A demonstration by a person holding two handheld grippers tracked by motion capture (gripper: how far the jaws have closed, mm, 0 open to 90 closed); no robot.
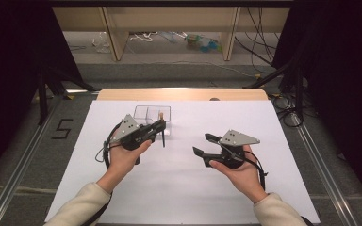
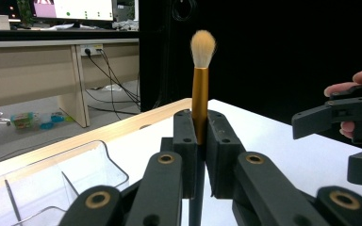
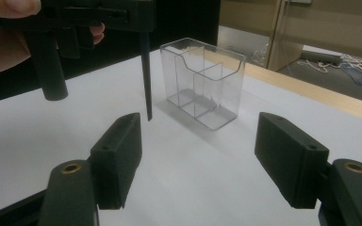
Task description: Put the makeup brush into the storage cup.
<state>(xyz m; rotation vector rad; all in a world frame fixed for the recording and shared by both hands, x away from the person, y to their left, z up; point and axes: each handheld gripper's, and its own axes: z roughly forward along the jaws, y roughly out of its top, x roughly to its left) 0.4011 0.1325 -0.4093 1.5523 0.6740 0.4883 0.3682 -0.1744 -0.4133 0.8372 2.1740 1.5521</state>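
My left gripper [image 1: 159,127] is shut on a makeup brush [image 2: 199,101] and holds it upright above the white table sheet. The brush has a gold ferrule, pale bristles on top and a thin black handle [image 3: 145,80] that tapers downward below the jaws. Just behind it stands a clear plastic organizer [image 1: 152,113] with several compartments, also seen as the clear plastic organizer [image 3: 205,82]. My right gripper [image 1: 201,144] hovers to the right of the brush, open, its jaws [image 3: 198,155] wide apart with nothing between them and facing the organizer.
A white sheet [image 1: 184,183] covers the table, with a wooden edge [image 1: 184,94] at the far side. Black curtains flank both sides. On the floor beyond lie cables and small clutter under a wooden desk.
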